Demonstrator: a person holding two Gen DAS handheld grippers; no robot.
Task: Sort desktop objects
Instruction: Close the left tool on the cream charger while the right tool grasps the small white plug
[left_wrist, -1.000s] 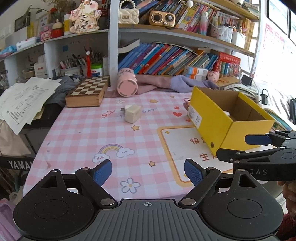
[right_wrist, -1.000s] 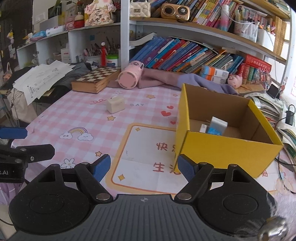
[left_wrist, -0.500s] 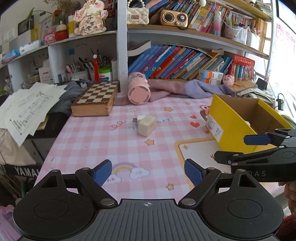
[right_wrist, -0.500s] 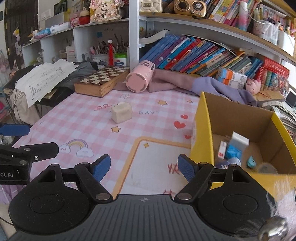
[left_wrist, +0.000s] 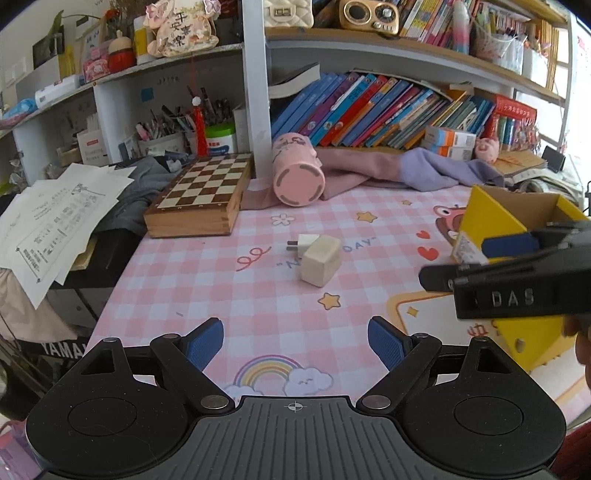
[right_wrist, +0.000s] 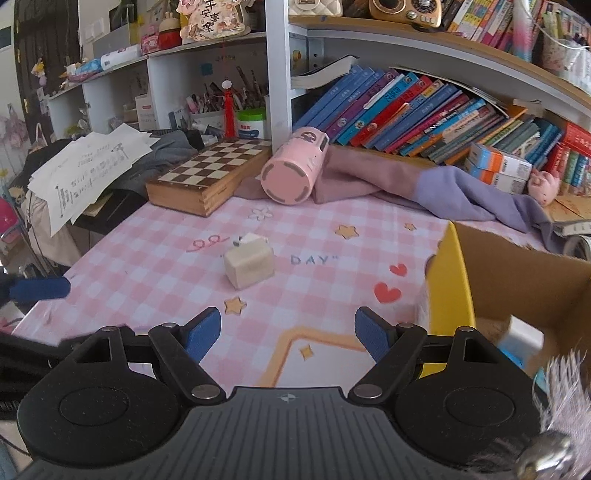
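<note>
Both grippers have closed in on the charger; the box has slid off to the right.

Your left gripper (left_wrist: 295, 338) and right gripper (right_wrist: 288, 332) gape empty. The cream, boxy charger (left_wrist: 320, 260) lies mid-worktop, prongs rearward, on smooth pink check; the yellow cardboard box (right_wrist: 448, 280) sits near the right edge.

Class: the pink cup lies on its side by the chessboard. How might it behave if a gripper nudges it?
The pink cup is round and on its side, so it would probably roll. The cloth beside it may check that. It looks hollow, so likely light.
</note>
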